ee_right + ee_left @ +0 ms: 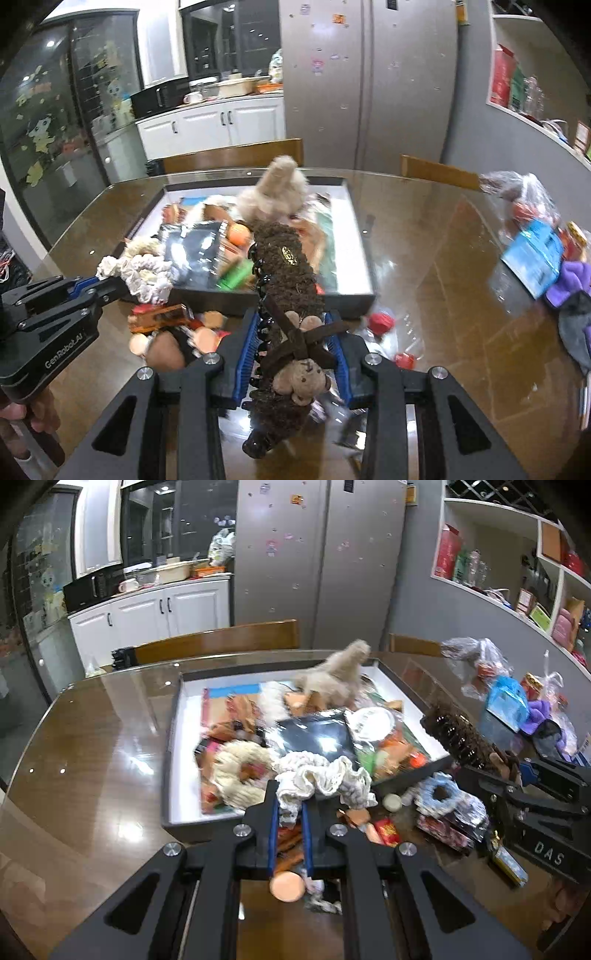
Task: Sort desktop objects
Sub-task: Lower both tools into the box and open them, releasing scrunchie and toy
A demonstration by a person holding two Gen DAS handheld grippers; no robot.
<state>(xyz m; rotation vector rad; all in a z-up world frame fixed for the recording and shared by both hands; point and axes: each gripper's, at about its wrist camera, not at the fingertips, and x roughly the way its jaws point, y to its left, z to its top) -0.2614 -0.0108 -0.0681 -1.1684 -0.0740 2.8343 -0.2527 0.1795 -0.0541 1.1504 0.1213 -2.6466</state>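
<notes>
A white-lined box (177, 738) (364, 258) on the glass table holds a heap of plush toys, packets and scrunchies. My left gripper (290, 805) is shut on a cream ruffled scrunchie (325, 775), held over the box's near edge; it also shows in the right wrist view (144, 271). My right gripper (295, 332) is shut on a brown fuzzy hair claw with a small bear (288, 280), held above the table in front of the box. The claw also shows at the right in the left wrist view (458, 738).
Loose items lie on the table before the box: a blue scrunchie (441, 794), red packets (386, 830), an orange packet (162, 317). Plastic bags, a blue pouch (532, 254) and purple cloth (569, 280) crowd the right side. Wooden chairs (221, 640) stand behind the table.
</notes>
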